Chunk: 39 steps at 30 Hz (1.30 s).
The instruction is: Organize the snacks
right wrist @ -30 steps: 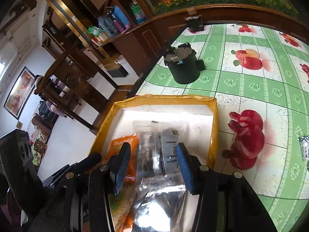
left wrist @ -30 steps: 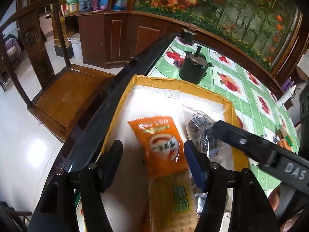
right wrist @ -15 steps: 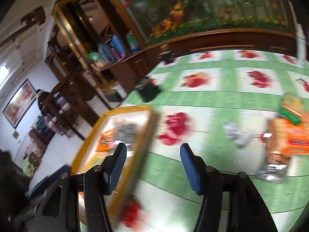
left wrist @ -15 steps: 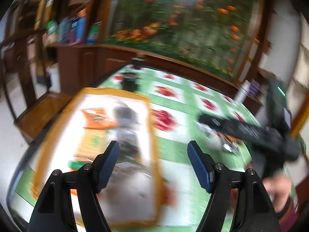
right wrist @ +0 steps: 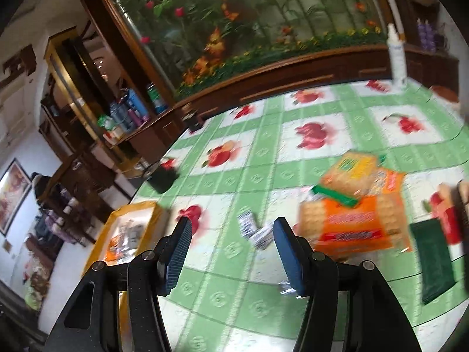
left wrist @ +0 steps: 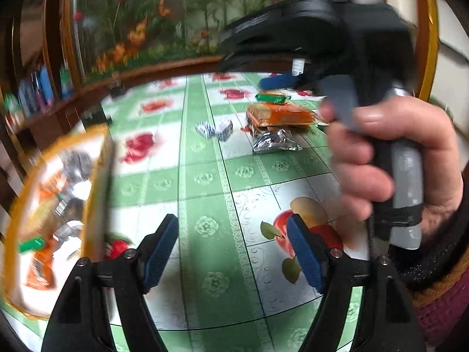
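Both tongs, left (left wrist: 233, 250) opening and right (right wrist: 231, 252) open, hang empty above the table (right wrist: 263, 158). The cracker packs (right wrist: 351, 223) look light, crinkly and crushable; grip them gently across the middle.

A flower mural (right wrist: 263, 23) is seen behind a dark wooden counter (right wrist: 293, 70). Bottles (right wrist: 132, 111) are kept on wooden shelves (right wrist: 73, 88); a framed picture (right wrist: 11, 193) is hung on the wall.

This is a home. The desk (right wrist: 293, 308) has a green cloth with fruit pictures. A big flower painting (right wrist: 263, 23) fills the wall behind it. Wooden shelves (right wrist: 88, 111) hold bottles (right wrist: 132, 111), and a framed picture (right wrist: 11, 193) hangs nearby.
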{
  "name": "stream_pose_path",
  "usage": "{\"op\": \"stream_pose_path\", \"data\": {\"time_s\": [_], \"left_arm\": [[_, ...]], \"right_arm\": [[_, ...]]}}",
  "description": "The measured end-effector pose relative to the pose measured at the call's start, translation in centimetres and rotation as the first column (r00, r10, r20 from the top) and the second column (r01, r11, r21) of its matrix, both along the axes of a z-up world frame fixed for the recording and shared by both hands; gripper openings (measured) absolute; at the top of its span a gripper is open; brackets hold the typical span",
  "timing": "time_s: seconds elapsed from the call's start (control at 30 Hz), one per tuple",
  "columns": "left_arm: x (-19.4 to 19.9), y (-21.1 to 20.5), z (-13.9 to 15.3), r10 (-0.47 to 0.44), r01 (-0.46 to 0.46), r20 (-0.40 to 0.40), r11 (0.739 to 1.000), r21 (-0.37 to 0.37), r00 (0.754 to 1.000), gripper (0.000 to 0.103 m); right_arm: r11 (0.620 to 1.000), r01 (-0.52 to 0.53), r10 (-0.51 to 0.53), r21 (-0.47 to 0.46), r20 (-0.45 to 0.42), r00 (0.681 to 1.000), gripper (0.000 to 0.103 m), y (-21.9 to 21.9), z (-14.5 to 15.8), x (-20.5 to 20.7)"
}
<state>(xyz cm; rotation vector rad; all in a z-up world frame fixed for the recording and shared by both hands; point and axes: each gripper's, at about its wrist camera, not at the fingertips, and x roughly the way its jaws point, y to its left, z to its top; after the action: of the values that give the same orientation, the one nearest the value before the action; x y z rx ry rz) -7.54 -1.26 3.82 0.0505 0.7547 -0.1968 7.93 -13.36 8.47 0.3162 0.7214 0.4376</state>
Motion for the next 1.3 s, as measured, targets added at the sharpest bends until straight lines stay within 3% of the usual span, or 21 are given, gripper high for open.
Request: {"op": "stream_pose_path", "data": {"time_s": [0.1, 0.2, 0.33, 0.43, 0.5, 0.67, 0.8, 0.87, 0.97, 1.03, 1.13, 1.3], "left_arm": [[1.0, 1.2, -1.4, 0.012, -0.019, -0.093, 0.997, -0.078, 0.996, 0.079], [1.6, 1.5, -2.2, 0.029, -0.044, -0.145, 0.994, -0.103, 0.989, 0.079], [1.4, 1.2, -2.3, 0.001, -0.016, -0.136, 0.994, -0.107, 0.991, 0.079], [1.0, 0.9, -2.1, -0.021, 0.008, -0.121, 0.995, -0.104, 0.992, 0.079], [1.0, 0.9, -2.0, -0.023, 0.009, -0.126, 0.994, -0.106, 0.992, 0.079], [0.9, 1.5, -1.9, -0.010, -0.006, -0.128, 0.992, -0.126, 0.992, 0.079], [0.7, 2.0, -1.6, 0.008, -0.024, -0.113, 0.990, -0.139, 0.994, 0.079], [0.5, 2.3, -1.4, 0.015, -0.031, -0.104, 0.988, -0.150, 0.994, 0.079], [0.6, 2.5, -1.3, 0.019, -0.035, -0.100, 0.986, -0.160, 0.995, 0.079], [0.6, 2.7, -1.3, 0.023, -0.039, -0.098, 0.986, -0.163, 0.995, 0.079], [0.6, 2.8, -1.3, 0.015, -0.031, -0.096, 0.985, -0.172, 0.995, 0.079], [0.7, 2.6, -1.3, 0.003, -0.020, -0.095, 0.984, -0.176, 0.996, 0.079]], "right_arm": [[0.997, 0.071, -0.071, -0.011, 0.030, 0.997, 0.062, -2.4, 0.9, 0.1], [0.987, 0.153, -0.153, -0.041, 0.015, 0.988, 0.065, -4.8, 0.7, 1.2], [0.978, 0.204, -0.207, -0.052, -0.059, 0.977, 0.065, -6.8, -1.1, 3.7], [0.946, 0.273, -0.283, -0.175, -0.034, 0.958, 0.065, -6.7, -2.2, 5.4], [0.932, 0.297, -0.311, -0.209, -0.035, 0.950, 0.065, -7.2, -3.0, 6.6], [0.982, 0.187, -0.187, -0.018, -0.185, 0.965, 0.072, -8.4, -5.7, 8.1], [0.991, 0.019, -0.046, -0.133, -0.203, 0.978, 0.077, -4.7, -5.2, 6.5], [0.988, -0.063, 0.027, -0.141, -0.240, 0.970, 0.078, -3.0, -4.9, 5.1], [0.982, -0.178, 0.187, 0.056, -0.255, 0.949, 0.079, -2.0, -3.8, 3.2], [0.979, -0.186, 0.200, 0.080, -0.225, 0.954, 0.079, -2.2, -3.0, 2.1], [0.988, -0.148, 0.153, 0.041, -0.197, 0.968, 0.079, -3.3, -2.6, 0.9], [0.992, -0.124, 0.119, 0.001, -0.275, 0.954, 0.079, -3.1, -5.1, 1.4]]}}
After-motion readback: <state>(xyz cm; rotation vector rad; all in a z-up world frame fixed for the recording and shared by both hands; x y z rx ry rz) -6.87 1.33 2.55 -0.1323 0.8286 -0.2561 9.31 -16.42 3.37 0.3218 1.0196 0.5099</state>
